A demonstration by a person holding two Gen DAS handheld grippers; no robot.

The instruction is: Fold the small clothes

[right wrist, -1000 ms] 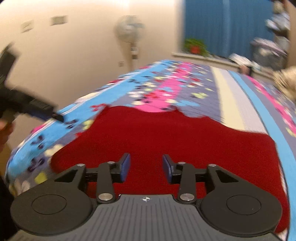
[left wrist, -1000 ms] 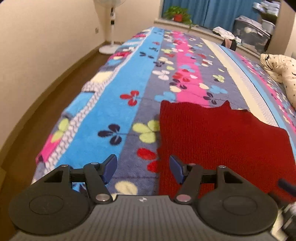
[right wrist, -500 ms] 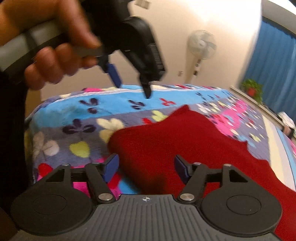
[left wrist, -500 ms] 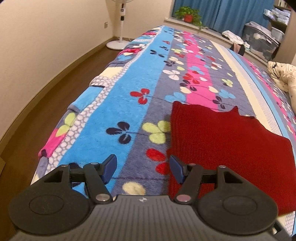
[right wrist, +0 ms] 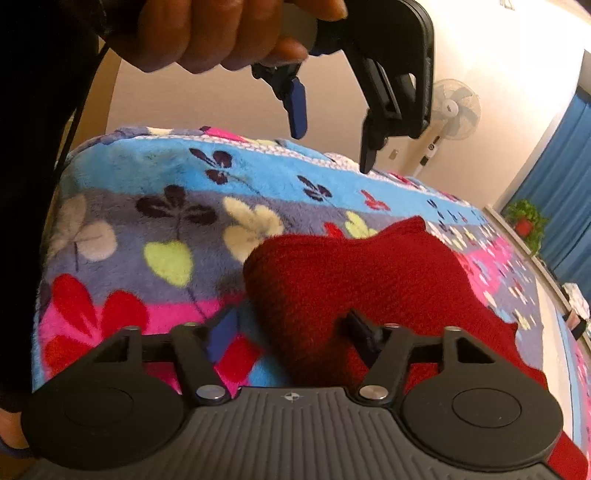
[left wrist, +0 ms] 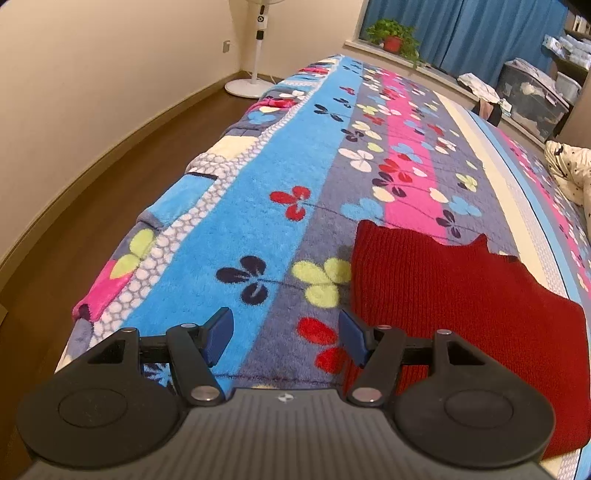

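Note:
A dark red knitted garment point(left wrist: 461, 295) lies flat on the flowered blanket point(left wrist: 295, 177) near the bed's front edge. My left gripper point(left wrist: 284, 334) is open and empty, held above the blanket just left of the garment's left edge. In the right wrist view the garment point(right wrist: 369, 269) has a rounded folded corner between my right gripper's open jaws. My right gripper point(right wrist: 291, 332) is low over that corner and grips nothing. The left gripper point(right wrist: 332, 122) also shows there, held high in a hand, open.
The bed edge drops to a brown wooden floor point(left wrist: 92, 192) on the left. A standing fan point(left wrist: 255, 48) is by the wall. A spotted cream bundle point(left wrist: 569, 170) lies at the right. Storage boxes point(left wrist: 532, 99) and a potted plant point(left wrist: 391, 35) stand by blue curtains.
My right gripper has swung left and dropped to the garment's near corner, jaws wider. My left gripper has risen and drawn back a little, staying open.

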